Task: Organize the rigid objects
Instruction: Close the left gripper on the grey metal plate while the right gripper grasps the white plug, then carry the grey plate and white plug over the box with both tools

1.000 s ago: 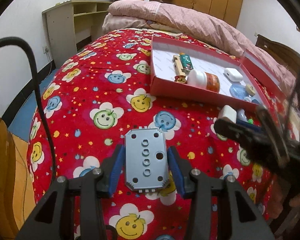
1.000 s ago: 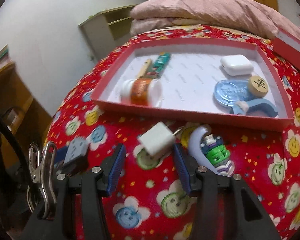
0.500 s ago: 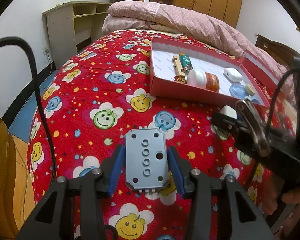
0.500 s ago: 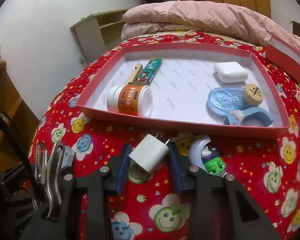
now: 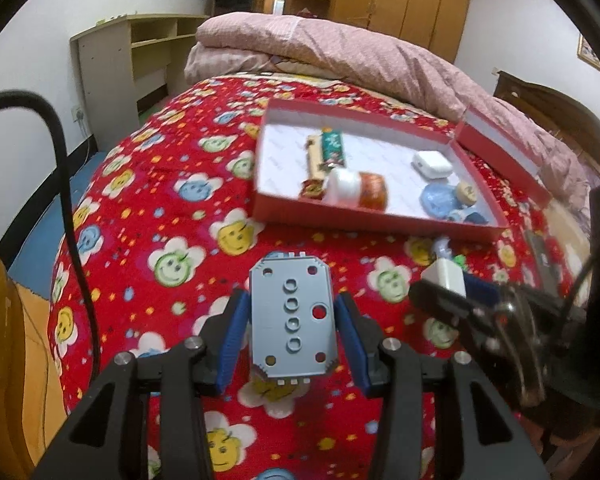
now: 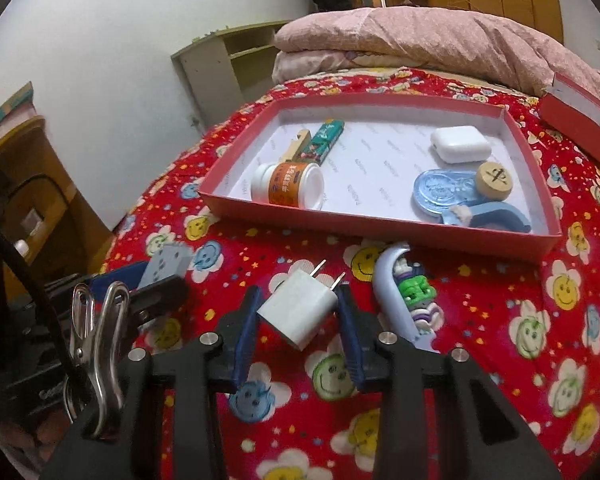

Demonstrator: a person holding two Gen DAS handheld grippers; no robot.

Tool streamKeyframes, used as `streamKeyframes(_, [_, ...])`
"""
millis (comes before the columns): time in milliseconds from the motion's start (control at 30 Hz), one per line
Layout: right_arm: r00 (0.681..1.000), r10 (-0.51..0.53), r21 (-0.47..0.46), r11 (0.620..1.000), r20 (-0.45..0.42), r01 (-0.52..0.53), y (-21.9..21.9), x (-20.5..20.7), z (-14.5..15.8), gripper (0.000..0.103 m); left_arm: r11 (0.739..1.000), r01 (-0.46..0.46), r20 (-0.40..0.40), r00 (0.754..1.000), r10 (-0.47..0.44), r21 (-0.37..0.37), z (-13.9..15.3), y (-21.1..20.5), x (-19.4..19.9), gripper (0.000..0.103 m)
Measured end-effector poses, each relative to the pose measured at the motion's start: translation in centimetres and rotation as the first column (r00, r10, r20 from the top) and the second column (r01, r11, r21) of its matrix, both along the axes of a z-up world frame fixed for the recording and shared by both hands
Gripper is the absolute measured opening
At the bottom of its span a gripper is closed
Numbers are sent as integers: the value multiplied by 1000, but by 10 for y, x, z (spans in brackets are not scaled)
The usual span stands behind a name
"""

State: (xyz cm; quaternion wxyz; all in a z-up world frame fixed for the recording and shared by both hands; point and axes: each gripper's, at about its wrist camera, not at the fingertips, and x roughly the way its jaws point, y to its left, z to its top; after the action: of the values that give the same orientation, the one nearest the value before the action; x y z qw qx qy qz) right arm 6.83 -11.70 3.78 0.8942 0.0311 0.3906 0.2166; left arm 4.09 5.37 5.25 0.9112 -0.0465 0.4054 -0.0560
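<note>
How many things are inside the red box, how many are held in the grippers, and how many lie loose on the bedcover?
Inside the red box: 7 (wooden piece, green pack, bottle, white case, clear blue disc, wooden disc, blue curved piece)
Held in grippers: 2 (grey plate, white plug)
Loose on bedcover: 1 (toy)
Total: 10

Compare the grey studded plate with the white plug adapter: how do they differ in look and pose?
The grey plate is flat, studded and pierced with holes; the white plug adapter is a blocky cube with two metal prongs. The plate lies square between the left gripper pads; the adapter sits skewed in the right gripper, prongs toward the red box. Both are gripped outside the box.
</note>
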Motion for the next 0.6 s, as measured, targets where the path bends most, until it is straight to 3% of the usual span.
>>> streamKeyframes(600, [992, -81, 9, 997, 96, 80, -50, 5, 41, 38, 997, 76, 75, 994, -74, -18, 55, -38, 37, 47])
